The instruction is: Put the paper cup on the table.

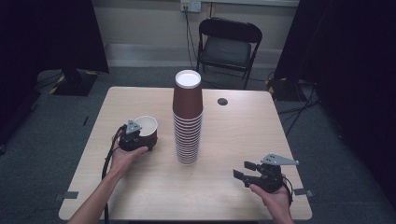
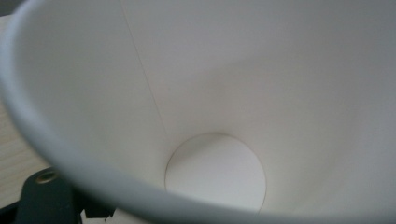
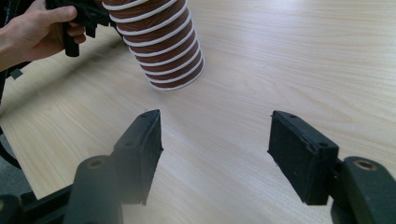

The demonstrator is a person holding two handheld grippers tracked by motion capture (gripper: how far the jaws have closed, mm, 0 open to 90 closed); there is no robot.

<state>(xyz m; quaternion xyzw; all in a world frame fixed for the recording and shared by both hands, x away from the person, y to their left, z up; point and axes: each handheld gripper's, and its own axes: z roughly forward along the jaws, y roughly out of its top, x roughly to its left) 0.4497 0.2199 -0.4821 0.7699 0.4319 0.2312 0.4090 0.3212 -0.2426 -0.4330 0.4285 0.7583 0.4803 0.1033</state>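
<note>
A tall stack of upside-down brown paper cups [image 1: 188, 119] stands at the middle of the wooden table [image 1: 233, 135]. Left of it, my left gripper [image 1: 144, 139] is shut on a single brown cup [image 1: 147, 127] with a white inside, its mouth tipped up towards the gripper. In the left gripper view I look straight into that cup [image 2: 215, 177], down to its round bottom. My right gripper [image 1: 243, 169] hovers near the front right of the table, open and holding nothing. In the right gripper view its jaws stand wide apart [image 3: 215, 144], with the stack's base [image 3: 161, 46] ahead to the left.
A black folding chair [image 1: 228, 44] stands beyond the table's far edge. A round dark cable hole [image 1: 222, 101] lies behind and right of the stack. Bare tabletop spreads between the stack and my right gripper. Dark curtains flank both sides.
</note>
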